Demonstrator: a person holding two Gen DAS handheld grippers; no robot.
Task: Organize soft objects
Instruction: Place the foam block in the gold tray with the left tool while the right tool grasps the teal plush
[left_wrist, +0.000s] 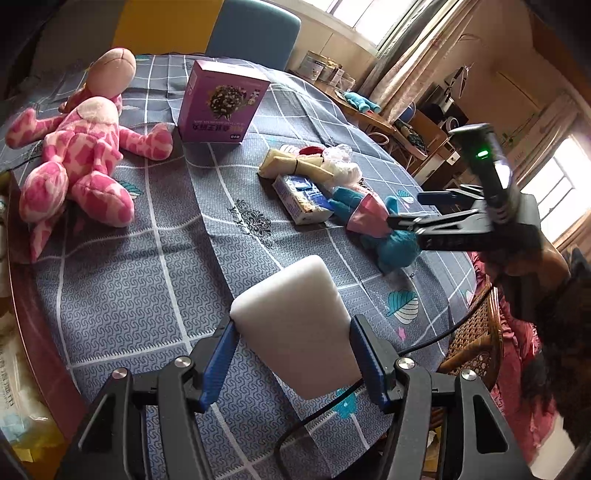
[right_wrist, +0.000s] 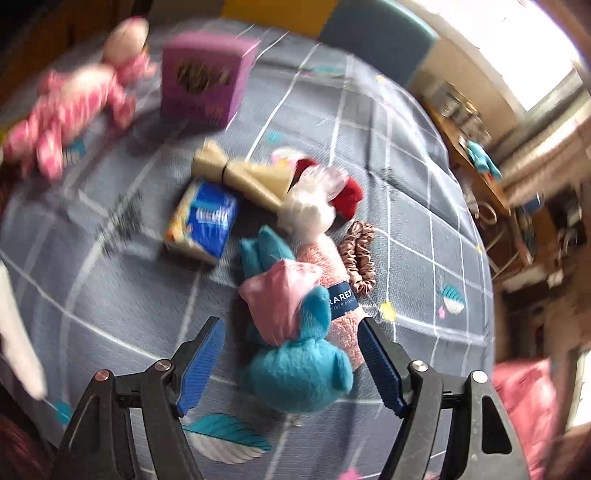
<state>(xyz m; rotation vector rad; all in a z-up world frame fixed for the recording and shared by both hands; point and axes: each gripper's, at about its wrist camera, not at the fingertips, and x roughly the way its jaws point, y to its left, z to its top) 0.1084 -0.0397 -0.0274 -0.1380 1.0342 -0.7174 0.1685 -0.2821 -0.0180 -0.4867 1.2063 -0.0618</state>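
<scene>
My left gripper (left_wrist: 291, 332) is shut on a white sponge block (left_wrist: 295, 325) and holds it above the table. My right gripper (right_wrist: 291, 332) is open, its jaws on either side of a blue plush toy in a pink dress (right_wrist: 295, 332) lying on the table; it shows from the side in the left wrist view (left_wrist: 406, 218). A pile beside it holds a tissue pack (right_wrist: 207, 225), a beige bundle (right_wrist: 243, 177), a white and red plush (right_wrist: 314, 203), a pink towel (right_wrist: 340, 295) and a brown scrunchie (right_wrist: 358, 254). A large pink plush (left_wrist: 77, 155) lies far left.
A purple box (left_wrist: 221, 103) stands at the back of the round table with its grey checked cloth (left_wrist: 147, 277). A blue chair (left_wrist: 255, 29) stands behind it. A wicker chair (left_wrist: 476, 339) and a black cable (left_wrist: 332, 402) are at the near right edge.
</scene>
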